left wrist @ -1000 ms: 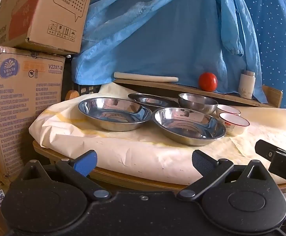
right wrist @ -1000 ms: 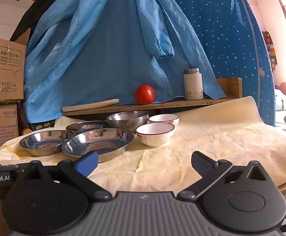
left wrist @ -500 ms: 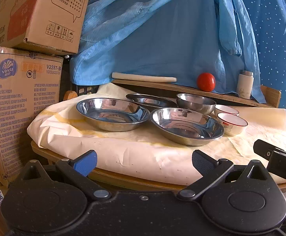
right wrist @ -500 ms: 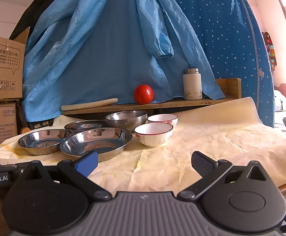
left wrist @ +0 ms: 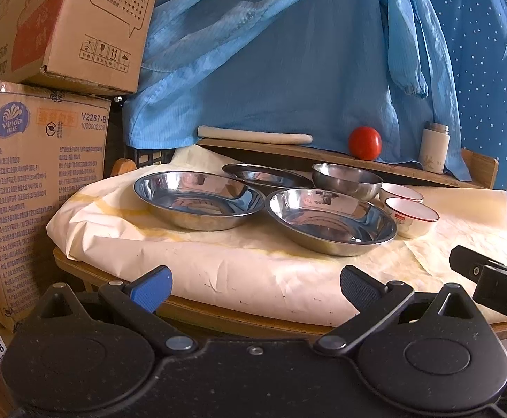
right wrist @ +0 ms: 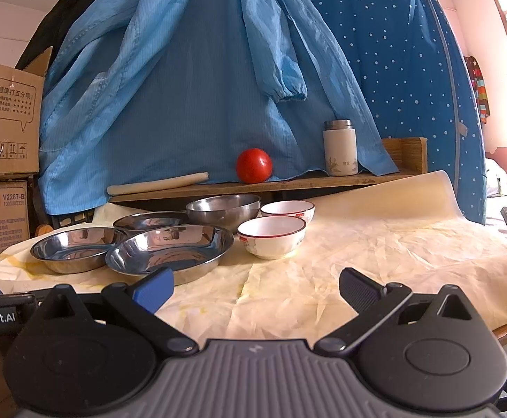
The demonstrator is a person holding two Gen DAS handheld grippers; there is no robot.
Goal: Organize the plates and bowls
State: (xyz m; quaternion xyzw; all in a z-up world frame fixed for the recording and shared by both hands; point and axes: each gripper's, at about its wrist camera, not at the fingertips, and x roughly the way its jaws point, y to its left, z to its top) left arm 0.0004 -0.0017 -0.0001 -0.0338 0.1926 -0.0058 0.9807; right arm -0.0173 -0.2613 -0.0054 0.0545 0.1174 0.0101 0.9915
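Observation:
Three shallow steel plates sit on the paper-covered round table: a left one (left wrist: 199,200) (right wrist: 75,249), a near one (left wrist: 330,221) (right wrist: 169,252) and a far one (left wrist: 265,176) (right wrist: 148,221). Behind them stands a steel bowl (left wrist: 346,180) (right wrist: 222,209). Two white red-rimmed bowls stand to its right, one near (left wrist: 412,216) (right wrist: 271,235) and one far (left wrist: 400,192) (right wrist: 287,210). My left gripper (left wrist: 255,287) is open and empty before the table's front edge. My right gripper (right wrist: 255,287) is open and empty, low over the table's front.
A wooden shelf (right wrist: 288,183) at the back holds a red tomato (right wrist: 254,165), a white flask (right wrist: 339,148) and a rolling pin (right wrist: 157,184). Blue garments hang behind. Cardboard boxes (left wrist: 40,188) are stacked left of the table. The right gripper's body (left wrist: 490,278) shows in the left view.
Both grippers have shifted slightly; the dishes sit a little lower and farther left in the views. Nothing on the table has moved.

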